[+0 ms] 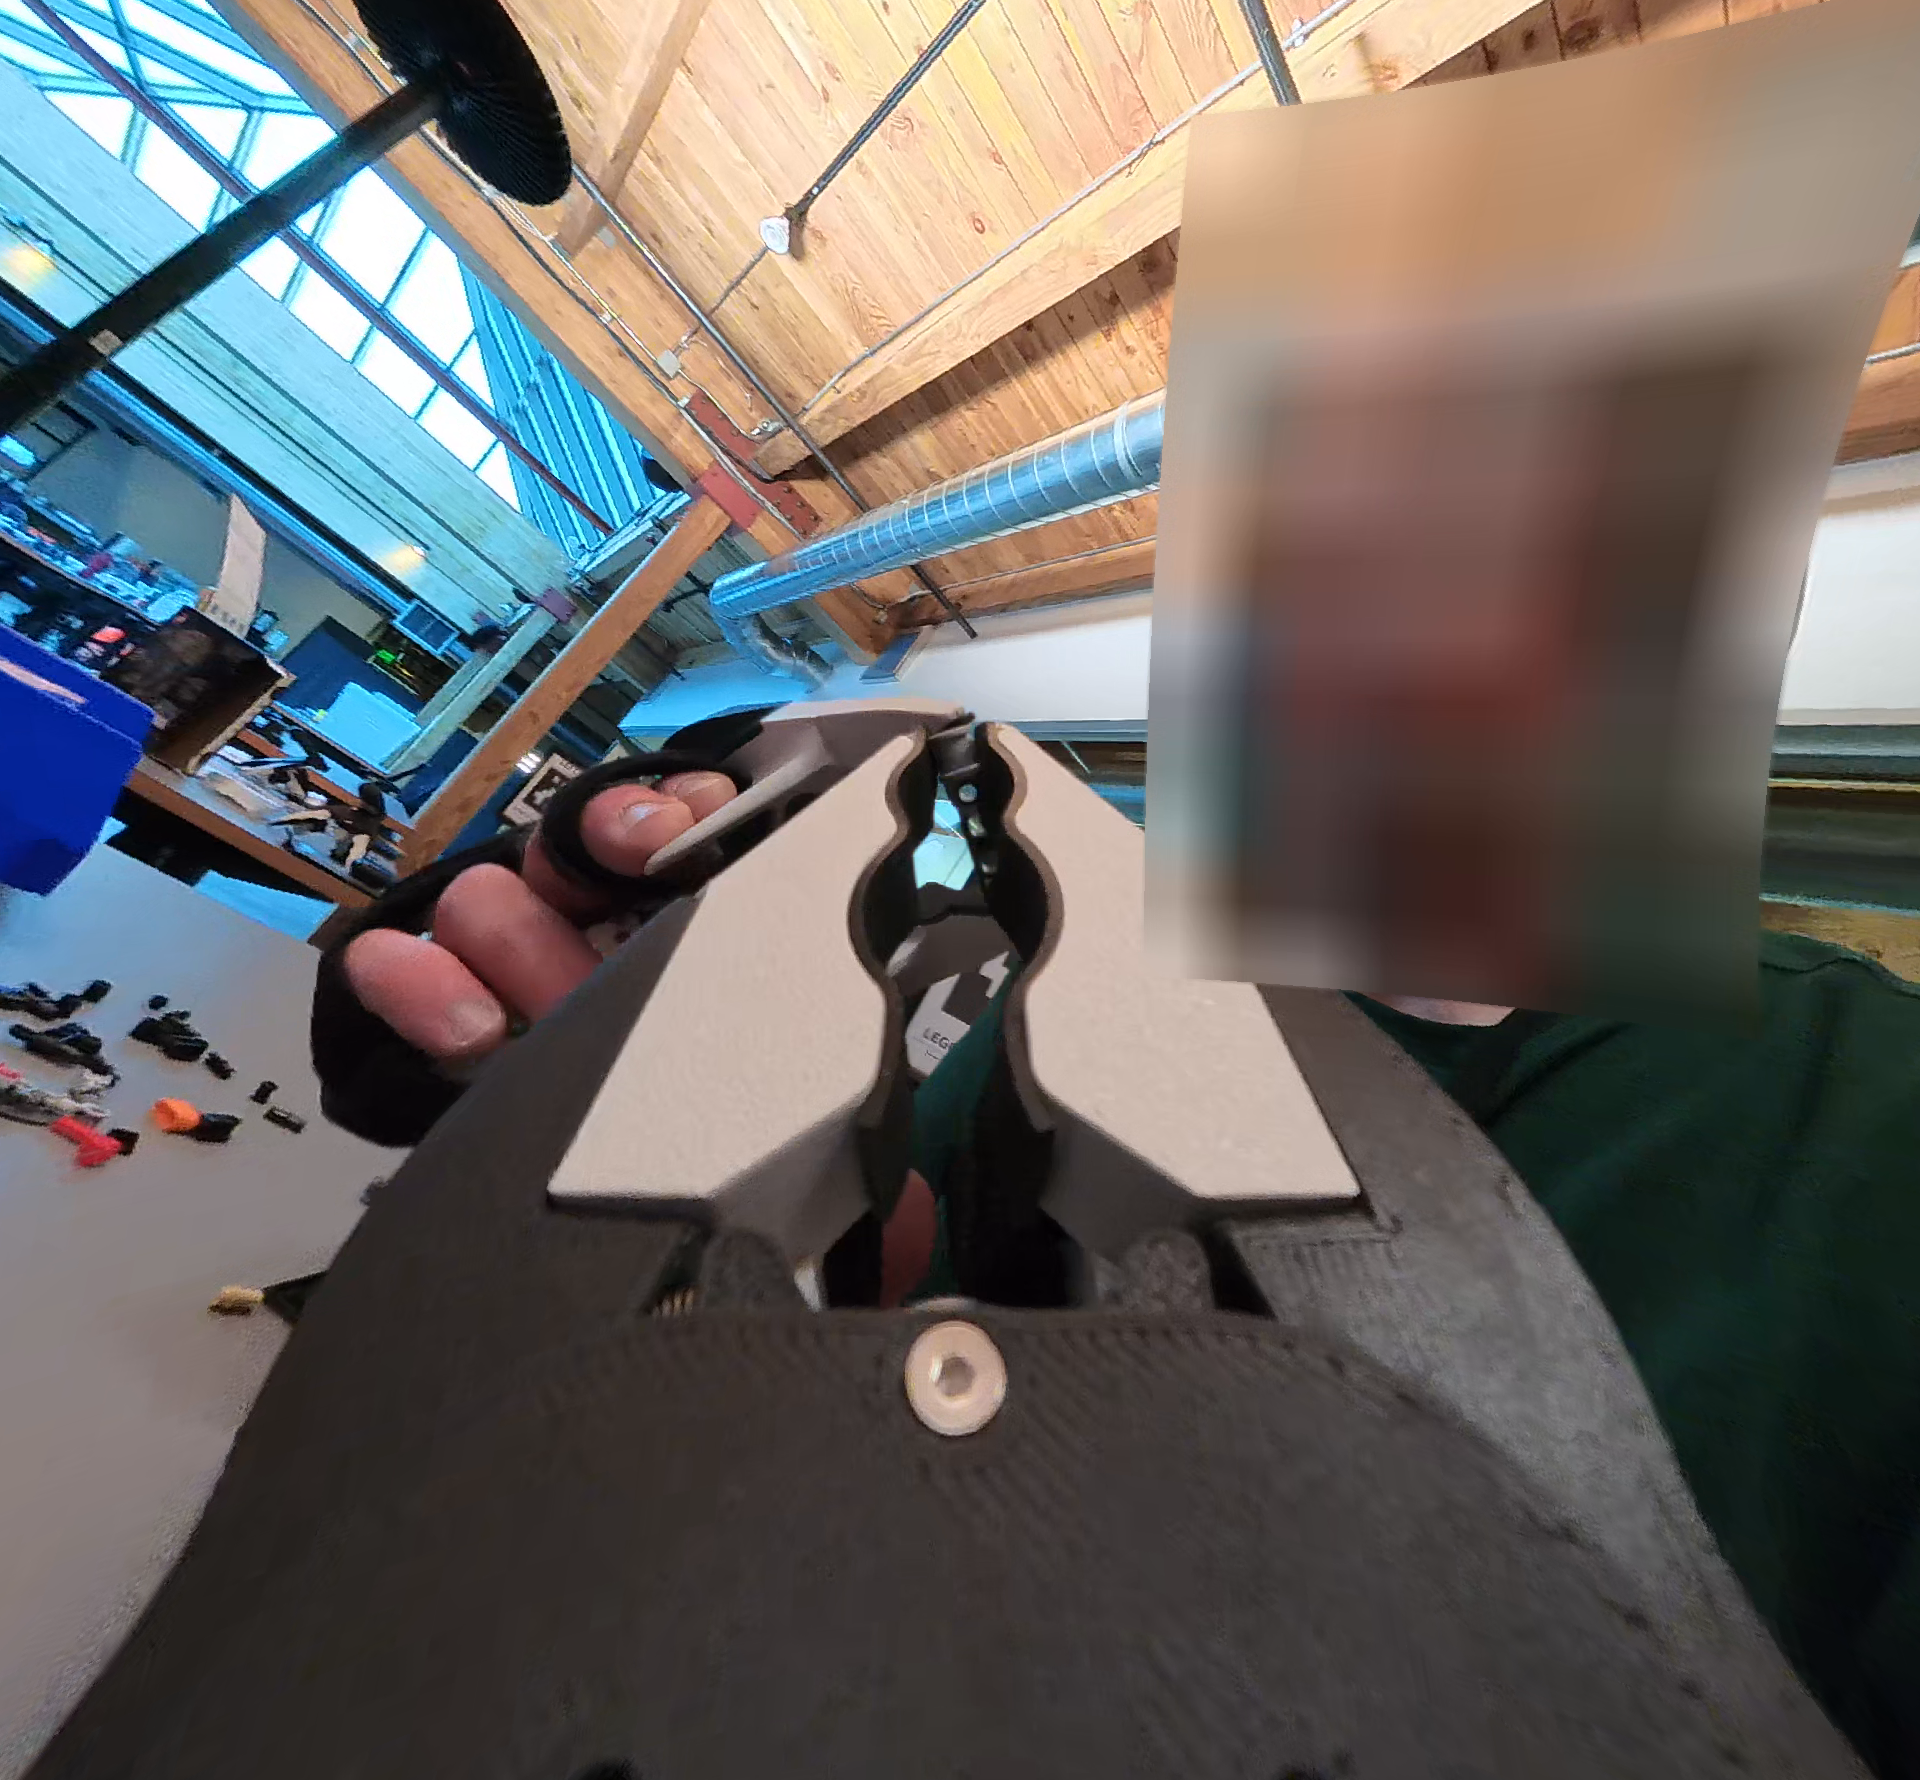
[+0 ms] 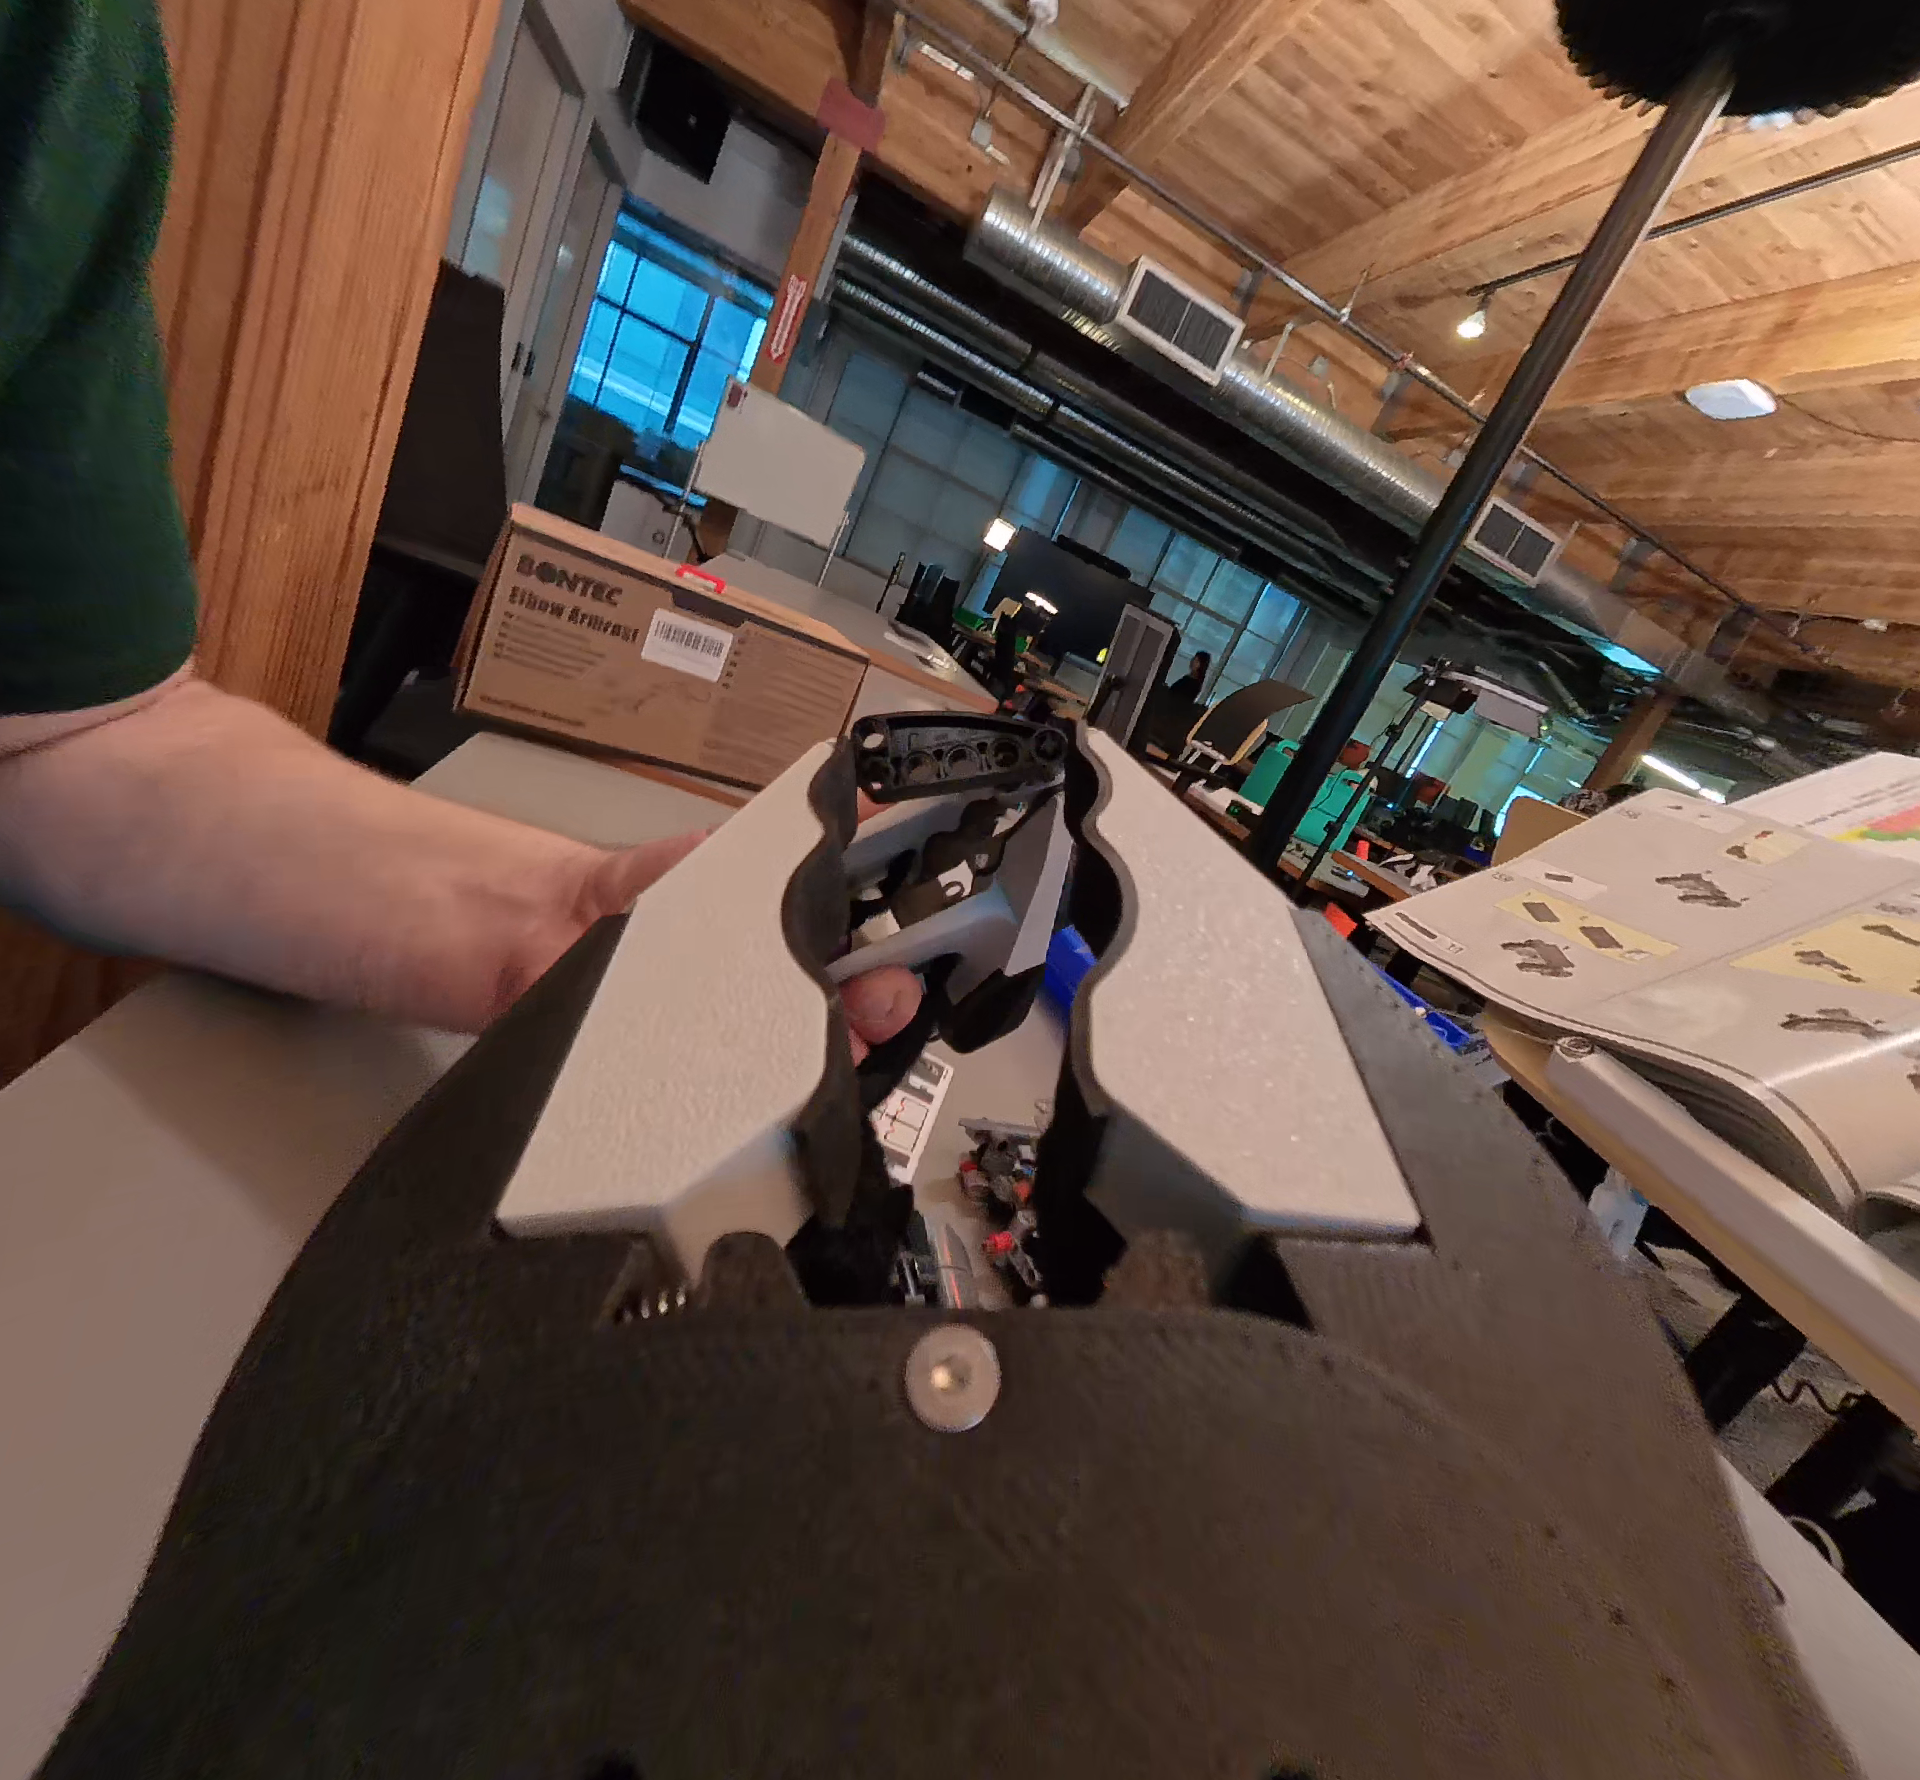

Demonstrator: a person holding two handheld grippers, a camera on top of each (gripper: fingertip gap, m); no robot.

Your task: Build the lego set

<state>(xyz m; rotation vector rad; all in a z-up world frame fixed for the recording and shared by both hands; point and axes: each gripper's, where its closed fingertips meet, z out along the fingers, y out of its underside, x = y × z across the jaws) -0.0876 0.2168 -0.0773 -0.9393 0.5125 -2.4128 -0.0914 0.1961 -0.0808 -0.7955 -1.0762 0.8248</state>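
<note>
Left gripper pinching black piece

— What's the piece I'm holding up look like?

— A flat black lego plate, elongated with rounded ends, its underside of round sockets facing my right camera. It sits crosswise, pinched at its two ends. From my left camera it shows edge-on as a thin black strip.

— And the rest of the set?

— Loose lego pieces, mostly black with a few red and orange, lie scattered on the worktop, well below the plate. The open instruction booklet lies off to the plate's right.
</note>
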